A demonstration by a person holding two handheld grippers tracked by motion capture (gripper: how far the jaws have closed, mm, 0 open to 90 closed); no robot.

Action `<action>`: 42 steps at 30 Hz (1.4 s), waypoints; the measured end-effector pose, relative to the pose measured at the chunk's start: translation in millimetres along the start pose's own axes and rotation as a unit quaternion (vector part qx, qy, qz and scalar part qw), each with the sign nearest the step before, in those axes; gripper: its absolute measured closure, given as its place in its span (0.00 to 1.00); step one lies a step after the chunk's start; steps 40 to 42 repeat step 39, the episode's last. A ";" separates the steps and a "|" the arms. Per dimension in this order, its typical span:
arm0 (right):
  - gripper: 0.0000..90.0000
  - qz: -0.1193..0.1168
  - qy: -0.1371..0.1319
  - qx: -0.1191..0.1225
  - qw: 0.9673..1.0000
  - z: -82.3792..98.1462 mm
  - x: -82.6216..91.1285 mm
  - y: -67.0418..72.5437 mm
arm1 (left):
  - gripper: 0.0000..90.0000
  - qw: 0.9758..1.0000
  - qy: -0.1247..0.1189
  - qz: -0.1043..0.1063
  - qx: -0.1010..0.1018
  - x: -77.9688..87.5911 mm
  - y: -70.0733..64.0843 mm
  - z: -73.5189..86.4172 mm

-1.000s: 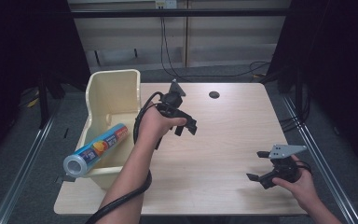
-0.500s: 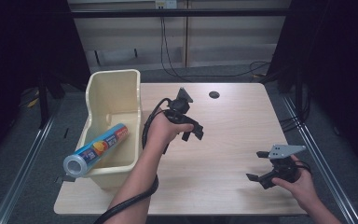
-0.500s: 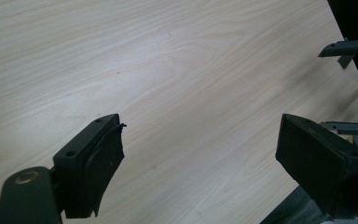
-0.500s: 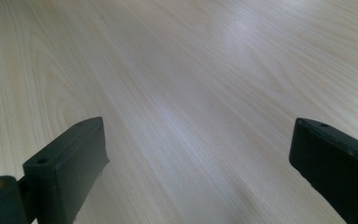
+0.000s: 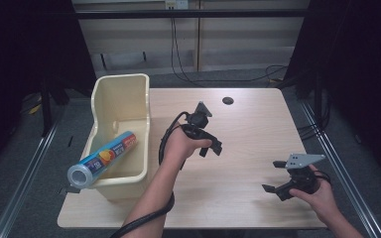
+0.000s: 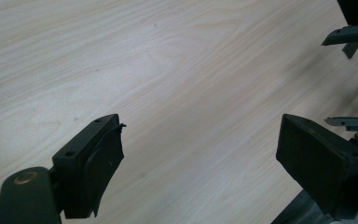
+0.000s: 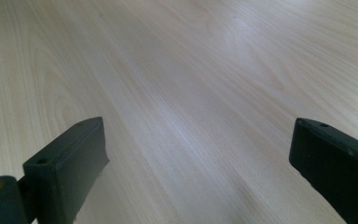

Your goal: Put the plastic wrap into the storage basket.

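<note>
Right gripper [image 5: 279,181]: nearest the person, at the near right of the counter [image 5: 258,129], held low in the right hand [image 5: 316,194]; jaws spread wide with bare wood between them, nothing gripped
Left gripper [image 5: 211,148]: mid-counter, held in the left hand [image 5: 181,145] above the wood; jaws parted and released, with bare wood between them in the left gripper view; the right gripper's parts sit at that view's right edge
Cable [image 5: 146,220]: runs along the left forearm and off the near edge
Bin [image 5: 124,99]: cream plastic, at the counter's left edge, well apart from both grippers
Wrap roll [image 5: 101,158]: blue printed tube lying tilted in the bin, its open end jutting past the near left rim
Hole [image 5: 227,100]: dark round opening near the far edge of the counter
</note>
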State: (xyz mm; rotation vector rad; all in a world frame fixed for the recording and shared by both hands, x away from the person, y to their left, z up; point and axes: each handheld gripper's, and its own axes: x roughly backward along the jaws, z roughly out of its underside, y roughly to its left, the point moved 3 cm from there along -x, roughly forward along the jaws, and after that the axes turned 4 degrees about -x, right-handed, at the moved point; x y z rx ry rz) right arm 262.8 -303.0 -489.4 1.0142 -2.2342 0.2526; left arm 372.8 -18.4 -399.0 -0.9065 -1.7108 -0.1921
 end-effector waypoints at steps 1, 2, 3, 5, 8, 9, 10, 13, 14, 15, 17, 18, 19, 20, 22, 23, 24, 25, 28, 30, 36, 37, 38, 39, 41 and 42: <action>0.04 0.000 0.000 0.000 1.000 0.0 0.0 0.1 | 0.16 1.000 0.000 0.000 0.000 0.0 0.0 0.0; 0.04 0.000 -0.001 0.001 1.000 -0.1 0.0 0.1 | 0.16 1.000 0.001 0.003 -0.001 -1.4 0.3 0.7; 0.04 0.000 -0.001 0.001 1.000 -0.1 0.0 0.1 | 0.16 1.000 0.001 0.004 0.001 -2.6 0.5 1.5; 0.04 0.000 0.000 0.001 1.000 -0.1 -0.2 0.0 | 0.16 1.000 0.000 0.006 0.003 -4.8 0.5 3.1; 0.04 -0.001 0.003 0.000 1.000 0.2 -0.6 0.4 | 0.16 1.000 -0.007 0.006 0.000 -8.3 1.1 5.4; 0.04 -0.001 0.003 0.000 1.000 0.2 -0.6 0.4 | 0.16 1.000 -0.007 0.006 0.000 -8.3 1.1 5.4; 0.04 -0.002 0.003 0.001 1.000 0.3 -1.0 0.7 | 0.16 1.000 -0.011 0.007 0.000 -10.0 0.3 5.9; 0.04 -0.002 0.004 0.001 1.000 0.4 -1.3 0.9 | 0.16 1.000 -0.012 0.013 -0.002 -13.9 -0.5 7.8; 0.04 -0.002 0.005 0.003 1.000 0.6 -1.5 0.4 | 0.15 1.000 -0.013 0.015 -0.004 -17.9 -0.7 10.1; 0.04 -0.002 0.005 0.003 1.000 0.6 -1.5 0.4 | 0.15 1.000 -0.013 0.015 -0.004 -17.9 -0.7 10.1; 0.04 0.001 0.006 0.003 1.000 0.8 -1.9 0.2 | 0.15 1.000 -0.012 0.018 -0.010 -21.9 0.1 12.8; 0.04 0.001 0.006 0.003 1.000 0.9 -1.9 0.1 | 0.15 1.000 -0.015 0.018 -0.008 -26.5 -0.1 15.6; 0.04 0.001 0.006 0.003 1.000 0.9 -1.9 0.1 | 0.15 1.000 -0.015 0.018 -0.008 -26.5 -0.1 15.6; 0.04 0.001 0.006 0.003 1.000 0.8 -2.0 0.1 | 0.15 1.000 -0.013 0.015 -0.014 -29.0 1.2 17.5; 0.04 -0.003 0.007 0.003 1.000 0.9 -3.0 0.3 | 0.16 1.000 -0.017 0.011 -0.017 -32.3 1.9 19.4; 0.04 -0.003 0.009 0.002 1.000 1.1 -3.2 0.6 | 0.16 1.000 -0.017 0.011 -0.016 -33.3 2.1 20.1; 0.04 -0.005 0.010 0.005 1.000 1.3 -3.7 0.6 | 0.16 1.000 -0.016 0.014 -0.017 -34.3 2.2 20.9; 0.04 -0.004 0.012 0.003 1.000 1.5 -4.2 1.1 | 0.16 1.000 -0.021 0.014 -0.017 -36.1 2.4 21.8; 0.04 -0.006 0.015 0.006 1.000 2.5 -5.5 1.1 | 0.16 0.999 -0.022 0.013 -0.021 -39.0 2.6 24.5; 0.04 -0.007 0.017 0.006 1.000 3.2 -6.6 0.9 | 0.16 0.999 -0.022 0.014 -0.025 -42.2 2.8 27.6; 0.04 -0.009 0.029 0.008 1.000 6.3 -11.4 1.8 | 0.16 0.999 -0.020 0.018 -0.027 -53.3 6.7 37.4; 0.04 -0.009 0.031 0.006 0.999 6.7 -12.1 2.2 | 0.16 0.999 -0.024 0.018 -0.027 -55.3 7.3 38.8; 0.04 -0.008 0.031 0.008 0.999 6.8 -12.5 1.9 | 0.16 0.999 -0.023 0.014 -0.029 -55.7 8.6 39.9; 0.04 -0.007 0.031 0.006 0.999 6.8 -12.8 1.9 | 0.16 0.999 -0.025 0.014 -0.030 -56.4 8.8 41.0; 0.04 -0.007 0.031 0.006 0.999 6.8 -12.8 1.9 | 0.16 0.999 -0.025 0.014 -0.030 -56.4 8.8 41.0; 0.04 -0.007 0.031 0.006 0.999 6.8 -12.8 1.9 | 0.16 0.999 -0.025 0.014 -0.030 -56.4 8.8 41.0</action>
